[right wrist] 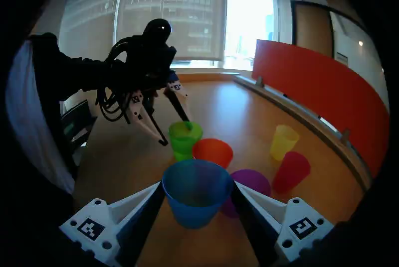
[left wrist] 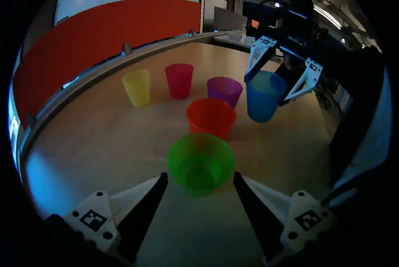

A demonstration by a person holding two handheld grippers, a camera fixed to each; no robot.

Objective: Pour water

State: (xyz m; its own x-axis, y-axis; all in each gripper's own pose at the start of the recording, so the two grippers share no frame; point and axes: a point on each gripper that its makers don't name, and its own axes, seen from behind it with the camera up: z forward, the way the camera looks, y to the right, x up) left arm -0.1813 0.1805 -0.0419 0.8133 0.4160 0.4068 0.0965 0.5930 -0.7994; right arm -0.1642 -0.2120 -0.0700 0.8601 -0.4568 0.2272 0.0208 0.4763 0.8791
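My right gripper (right wrist: 198,186) is shut on a blue cup (right wrist: 195,198), both fingers against its sides; the left gripper view shows the blue cup (left wrist: 264,96) upright, near the purple cup (left wrist: 224,90). A green cup (left wrist: 200,165) stands on the wooden table just at the tips of my left gripper (left wrist: 199,175), which is open, with gaps beside the cup's base. In the right gripper view the left gripper (right wrist: 176,134) straddles the green cup (right wrist: 184,140). An orange cup (left wrist: 211,116) stands right behind the green one. I cannot tell whether any cup holds water.
A yellow cup (left wrist: 136,86) and a red cup (left wrist: 179,80) stand farther back, towards the red partition (left wrist: 99,33) along the table's edge. A person's dark sleeve (right wrist: 75,75) holds the left gripper. Bare table (left wrist: 99,137) lies to the left of the cups.
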